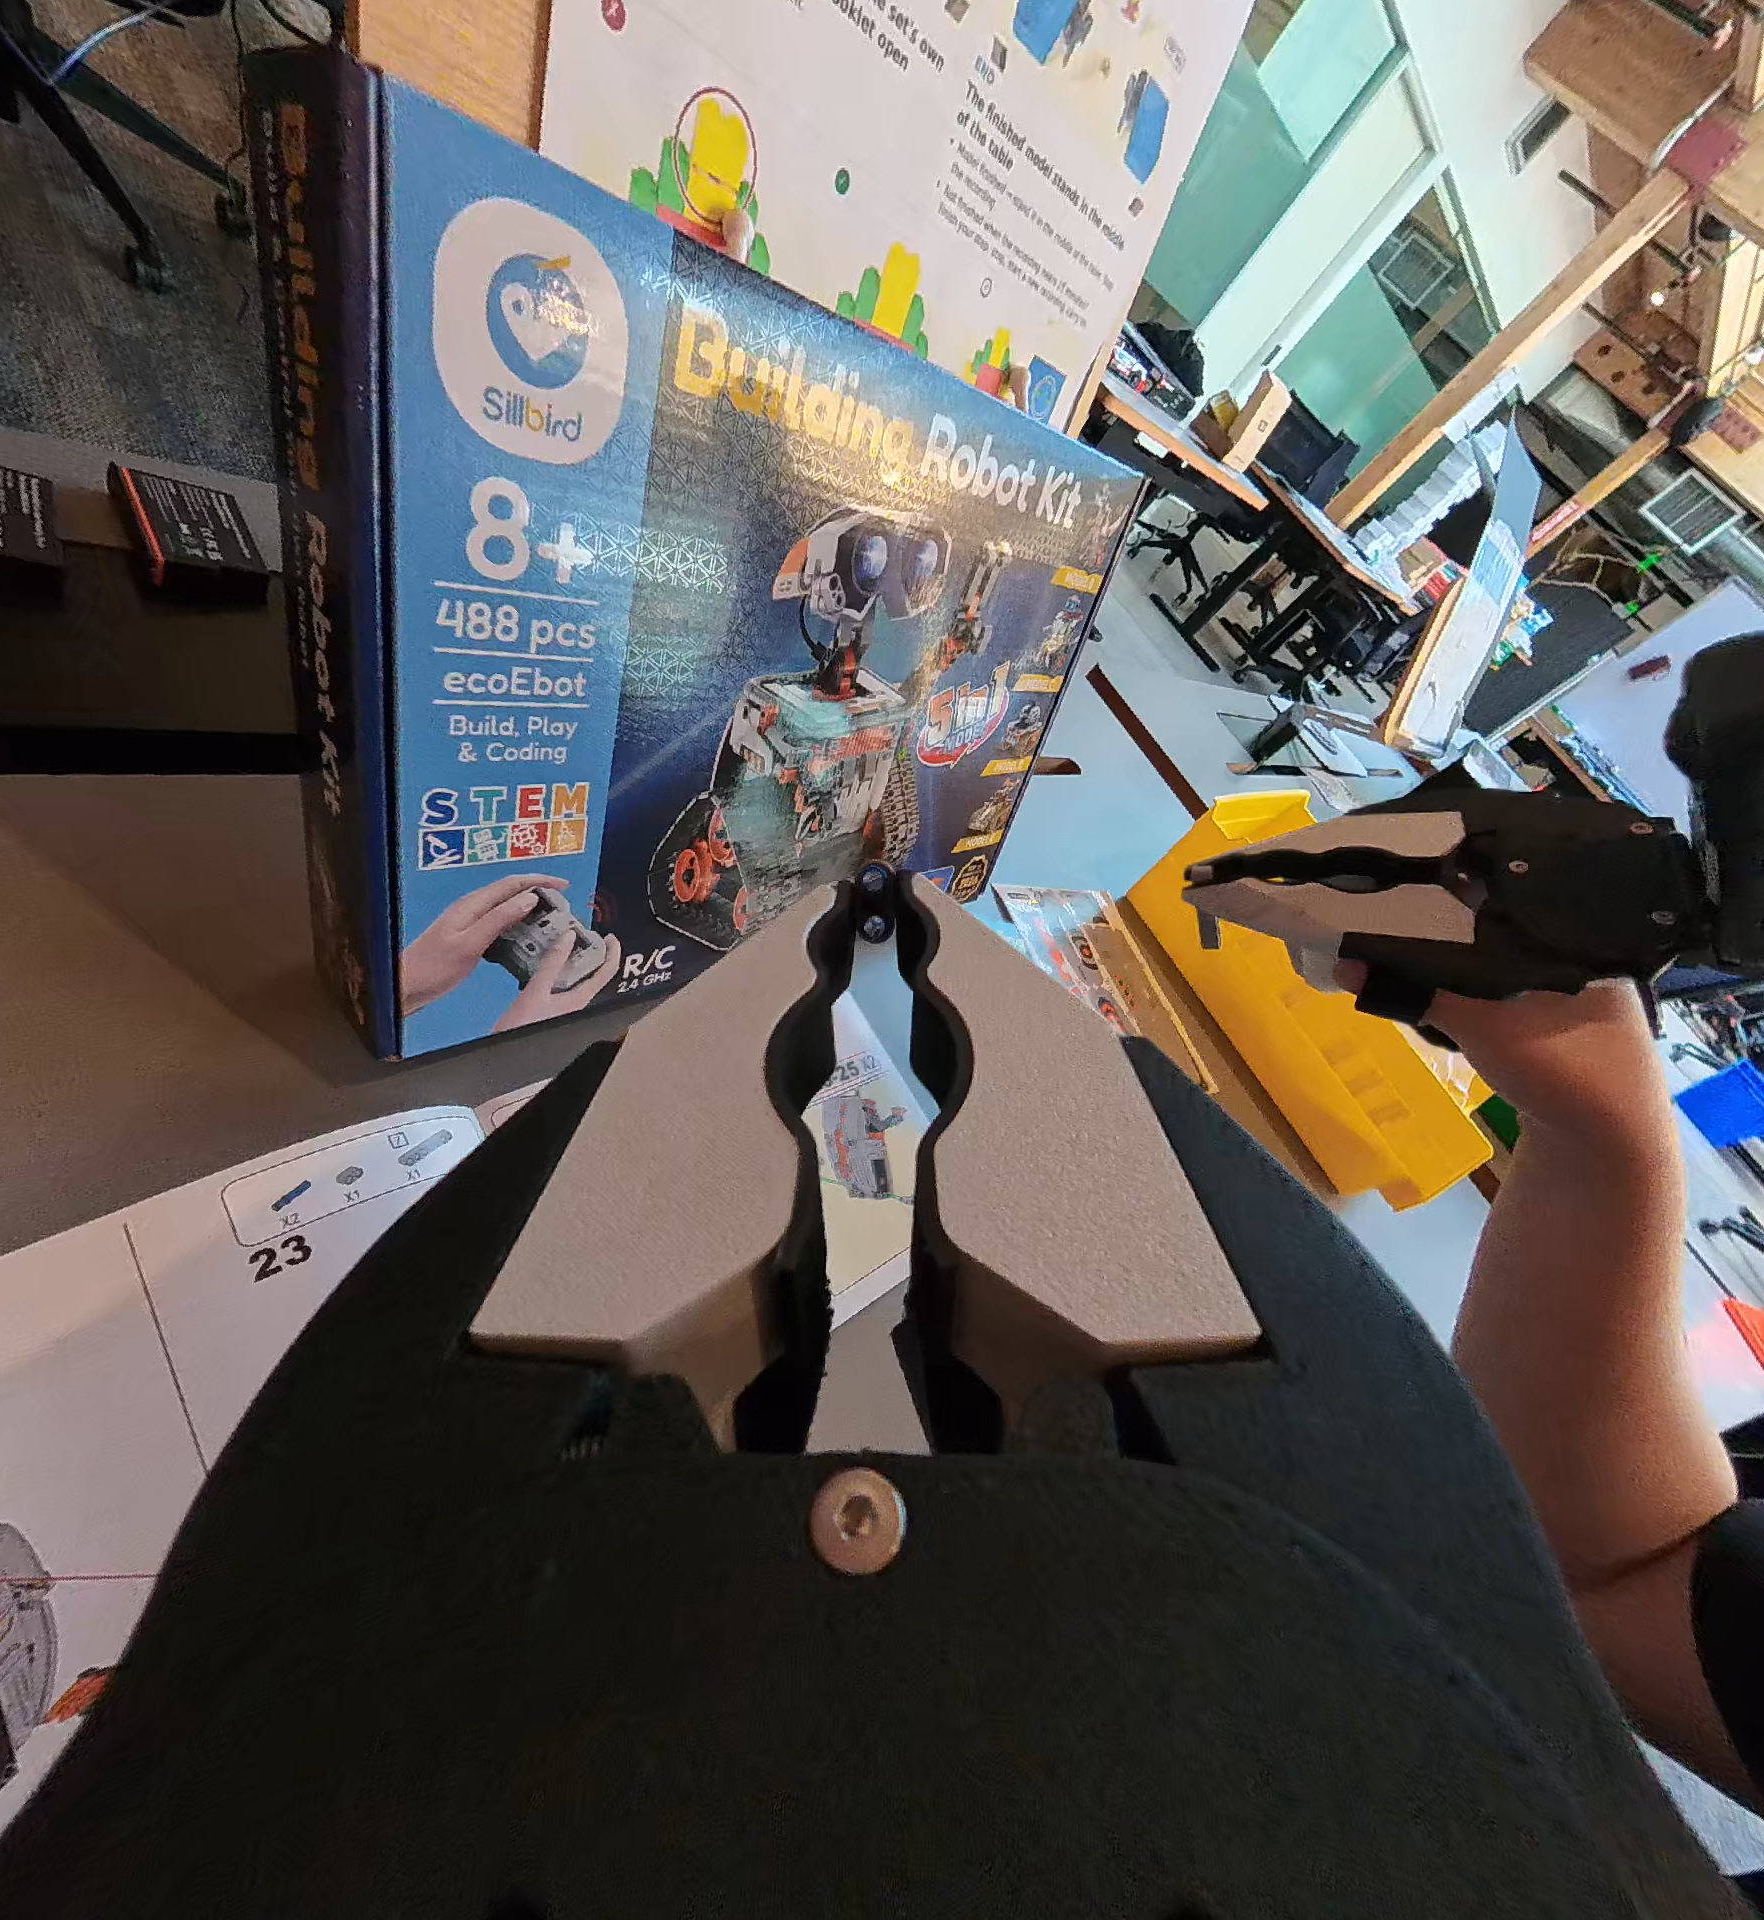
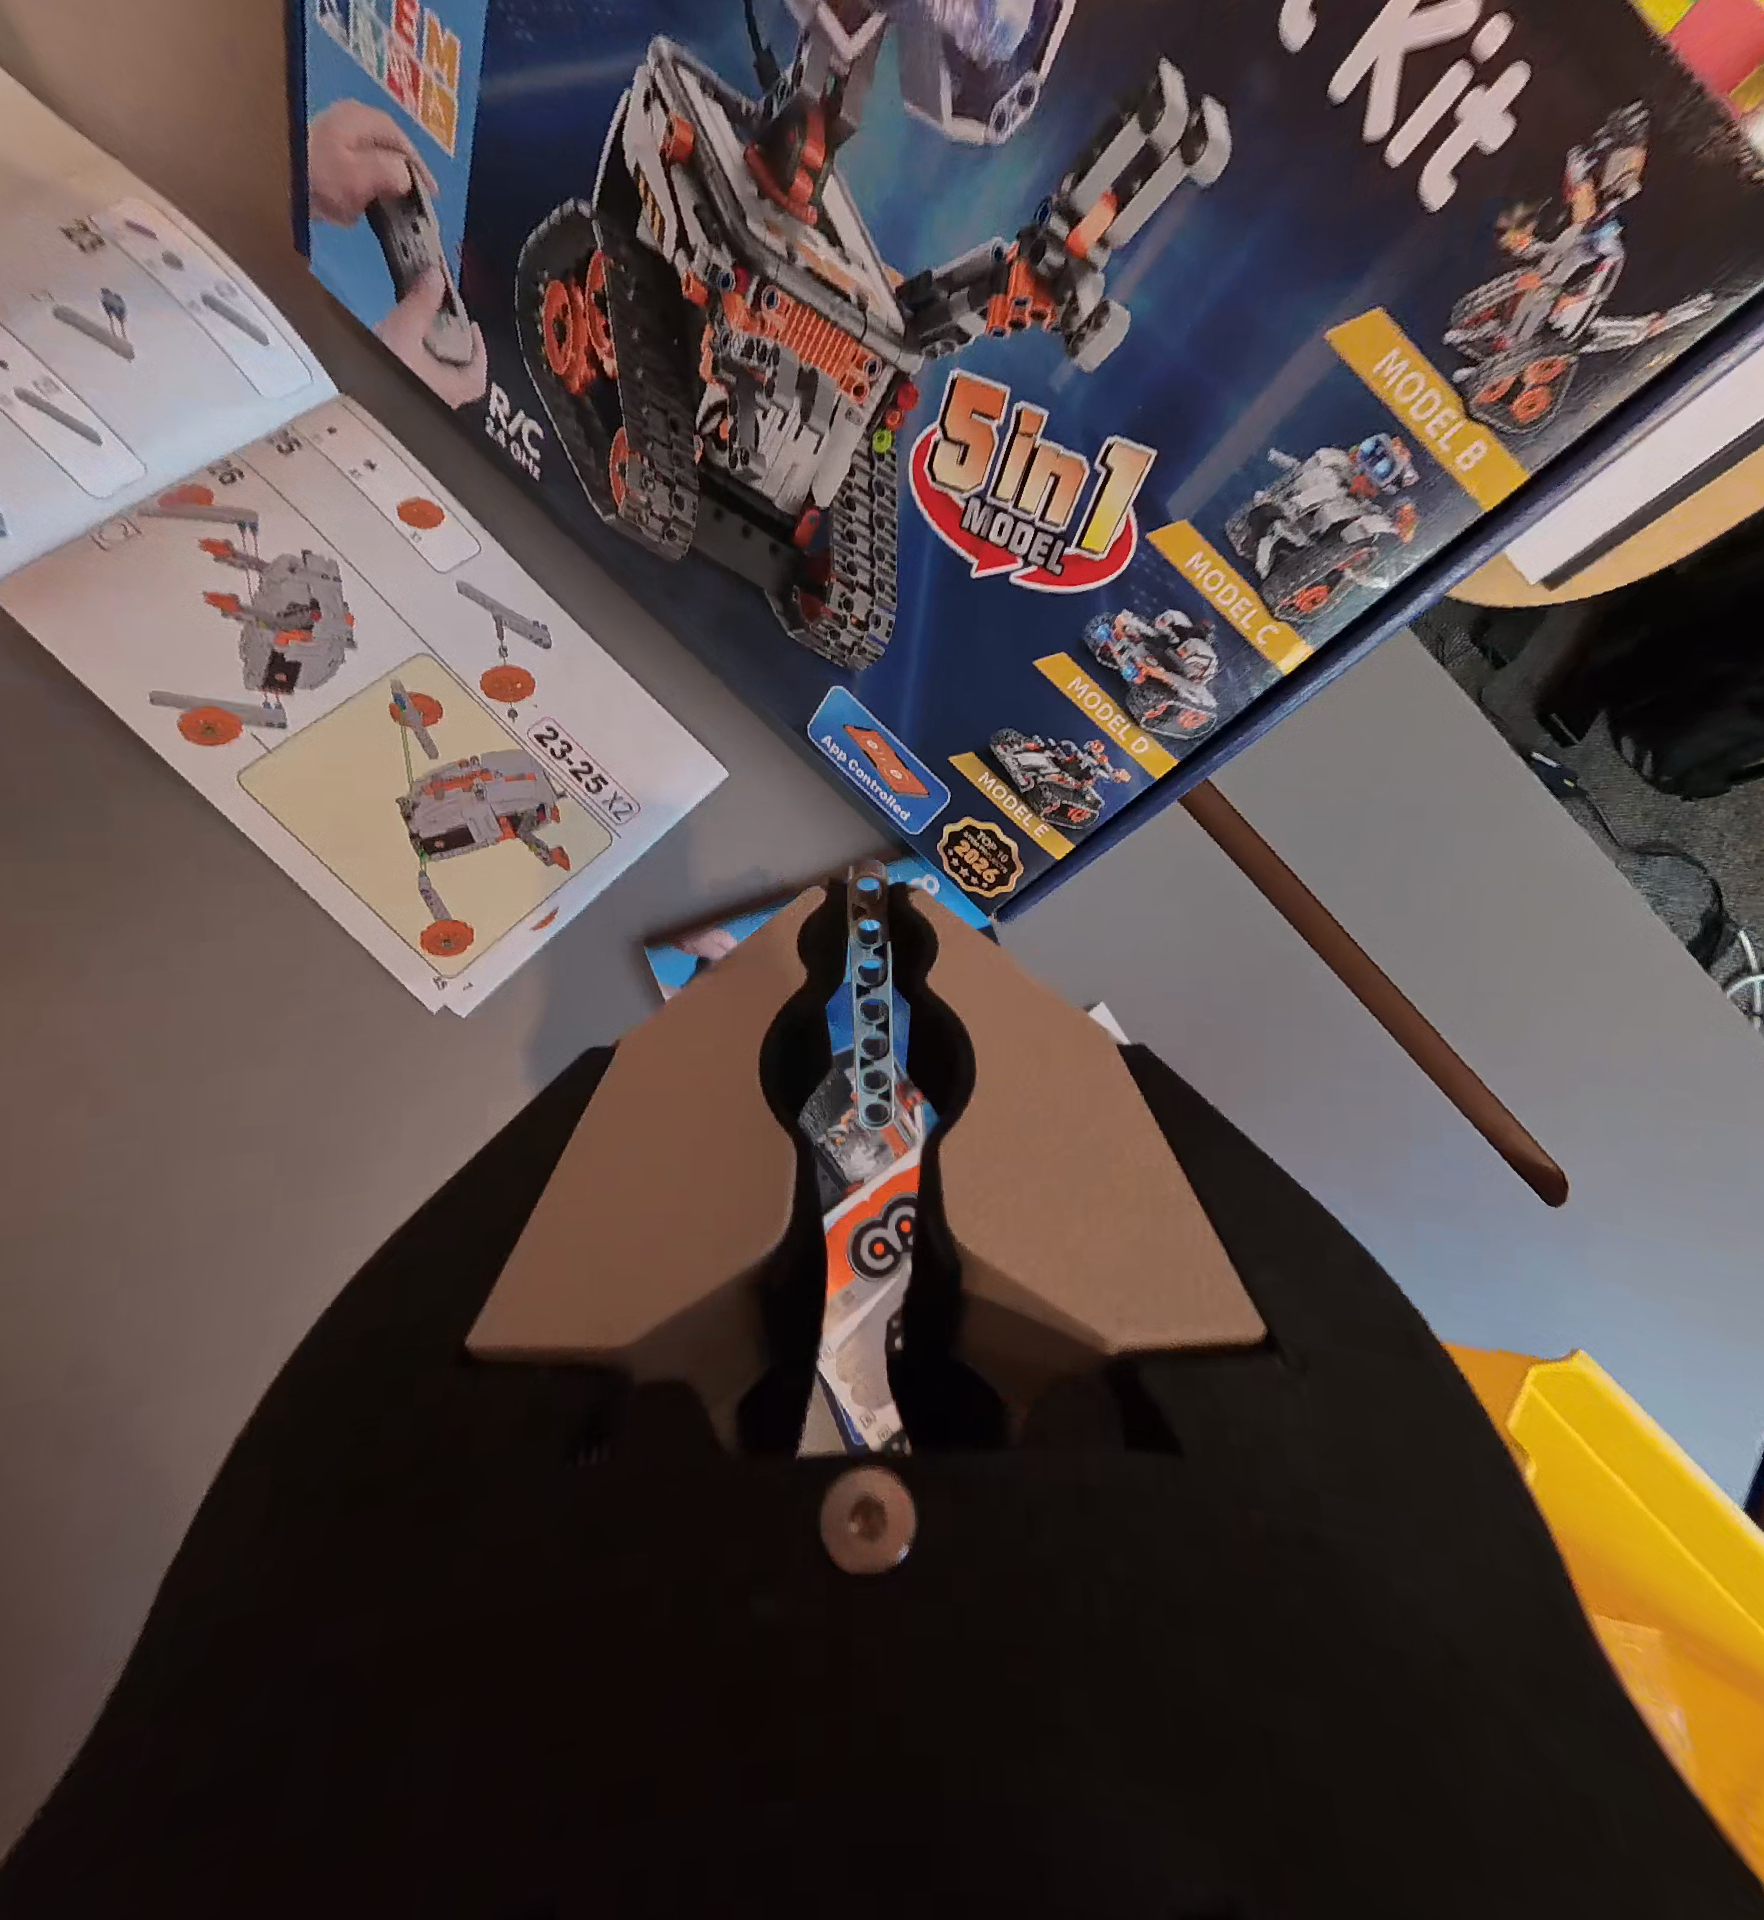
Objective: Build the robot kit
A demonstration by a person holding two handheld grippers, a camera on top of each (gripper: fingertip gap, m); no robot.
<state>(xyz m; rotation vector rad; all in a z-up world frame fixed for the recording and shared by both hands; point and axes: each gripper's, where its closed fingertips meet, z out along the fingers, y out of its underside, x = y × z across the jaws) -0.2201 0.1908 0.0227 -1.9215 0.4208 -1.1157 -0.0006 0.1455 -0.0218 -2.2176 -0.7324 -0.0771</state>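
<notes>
Grey, matte tabletop (image 2: 182,1195) fills the foreground of both views, with an open workroom of desks and timber beams behind it in the left wrist view.

Left gripper (image 1: 873,904): its tan, grainy-textured fingers (image 1: 712,1122) are nearly closed, tips pinching a small dark blue pin-like part (image 1: 873,902) with round ends. It is held in the air, above the table and in front of the lower edge of the box.

Right gripper (image 2: 870,894): its jaws are drawn close on a slim grey-blue beam (image 2: 870,1018) pierced by a row of round holes; the beam runs lengthwise along the slot between the wavy black inner pads and sticks out a little at the tips. In the left wrist view this gripper (image 1: 1205,883) shows farther off, lifted above a yellow plastic bin (image 1: 1304,1049), with a bare forearm (image 1: 1584,1247) behind it.

Under the right gripper lies a glossy printed leaflet (image 2: 691,951), mostly hidden. Just left of it an instruction booklet (image 2: 369,644) lies open and flat, its white pages showing line drawings of grey and orange parts. Behind both stands a large glossy cardboard box (image 1: 753,623), blue and dark, upright on the table, picturing a tracked toy robot. A thin brown rod (image 2: 1377,997) lies on the paler surface to the right. Behind the box leans a white poster (image 1: 909,156) with coloured brick pictures.
</notes>
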